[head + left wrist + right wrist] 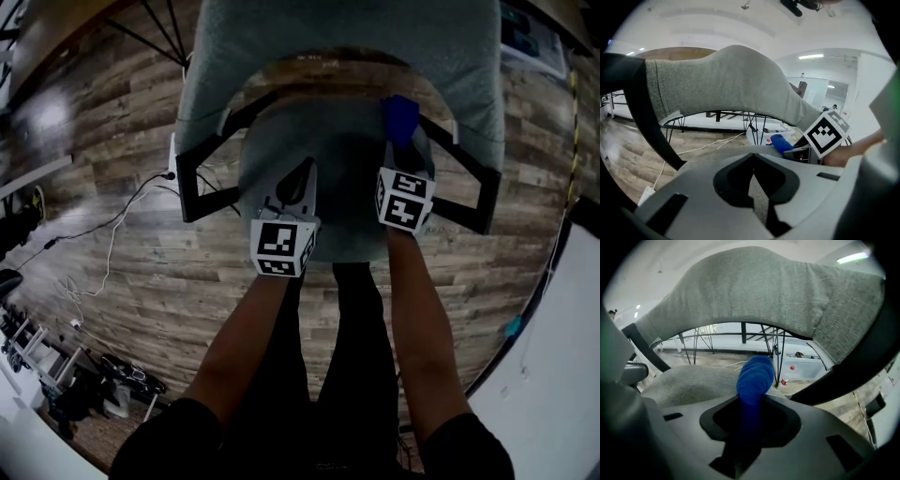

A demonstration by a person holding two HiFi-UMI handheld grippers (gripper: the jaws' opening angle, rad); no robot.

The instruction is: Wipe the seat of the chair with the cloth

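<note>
The grey upholstered chair has a round seat (328, 141), a curved grey backrest (347, 37) and black armrests. A blue cloth (400, 118) is rolled up in my right gripper (403, 141), which is shut on it above the seat's right side. In the right gripper view the blue cloth (753, 378) sticks out past the jaws toward the grey backrest (764, 291). My left gripper (298, 183) hovers over the seat's near left part, shut with nothing in it. The left gripper view shows the seat (710, 161), the backrest (717, 79) and the cloth (780, 142) held by the other gripper.
Wood-plank floor (122, 141) surrounds the chair. A white cable (108, 253) runs across the floor on the left. Racks and gear stand at the lower left (56, 370). A white panel (553, 375) lies at the lower right. The person's legs stand right in front of the seat.
</note>
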